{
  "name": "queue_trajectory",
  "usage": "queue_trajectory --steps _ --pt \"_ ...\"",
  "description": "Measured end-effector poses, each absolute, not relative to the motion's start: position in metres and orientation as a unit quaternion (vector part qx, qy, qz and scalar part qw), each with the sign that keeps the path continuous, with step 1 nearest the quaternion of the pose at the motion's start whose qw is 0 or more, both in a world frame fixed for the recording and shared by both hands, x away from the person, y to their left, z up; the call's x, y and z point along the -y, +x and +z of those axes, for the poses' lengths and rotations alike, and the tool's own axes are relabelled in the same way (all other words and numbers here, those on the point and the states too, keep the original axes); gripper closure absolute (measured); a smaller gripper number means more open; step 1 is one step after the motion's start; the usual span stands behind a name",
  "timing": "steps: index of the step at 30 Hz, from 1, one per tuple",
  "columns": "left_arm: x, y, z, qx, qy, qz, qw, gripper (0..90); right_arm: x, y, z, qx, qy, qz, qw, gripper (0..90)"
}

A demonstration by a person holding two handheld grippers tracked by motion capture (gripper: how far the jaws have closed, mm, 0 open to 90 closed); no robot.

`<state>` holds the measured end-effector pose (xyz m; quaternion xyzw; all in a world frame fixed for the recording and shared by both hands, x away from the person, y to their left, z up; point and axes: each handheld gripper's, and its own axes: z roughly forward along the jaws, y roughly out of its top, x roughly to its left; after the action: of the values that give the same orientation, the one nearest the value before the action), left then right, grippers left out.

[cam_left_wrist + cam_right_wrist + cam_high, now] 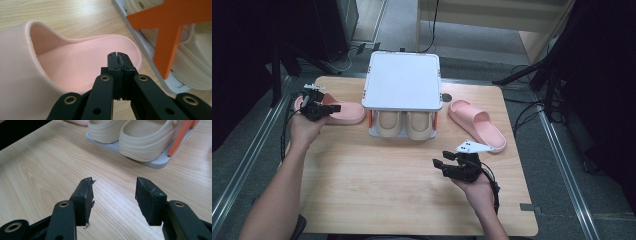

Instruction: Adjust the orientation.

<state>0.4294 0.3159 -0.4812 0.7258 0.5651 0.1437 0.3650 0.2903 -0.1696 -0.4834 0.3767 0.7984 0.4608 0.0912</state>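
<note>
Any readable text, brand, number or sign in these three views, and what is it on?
None can be read in any view.
Pink slipper under the shut left gripper: textured insole, no print.
Beige clogs on the white shoe rack: no logo legible.
Second pink slipper and wooden table: unmarked.

A pink slipper [343, 113] of soft foam lies flat, sole down, on the tabletop [377, 185] just left of the white shoe rack [401, 82]. Its wide strap arches over a finely dimpled footbed [85, 67], heel end toward the rack.
</note>
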Motion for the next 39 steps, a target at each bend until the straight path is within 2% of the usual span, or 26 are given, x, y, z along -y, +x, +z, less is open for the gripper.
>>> queue_trajectory --steps 11,39 --pt "-0.326 0.438 -0.510 -0.588 0.718 0.131 0.349 89.5 0.173 0.288 -0.484 -0.795 0.385 0.460 0.097 49.0" --pt "-0.349 0.403 -0.512 -0.602 0.708 0.123 0.348 89.4 0.143 0.305 -0.484 -0.818 0.340 0.457 0.077 49.2"
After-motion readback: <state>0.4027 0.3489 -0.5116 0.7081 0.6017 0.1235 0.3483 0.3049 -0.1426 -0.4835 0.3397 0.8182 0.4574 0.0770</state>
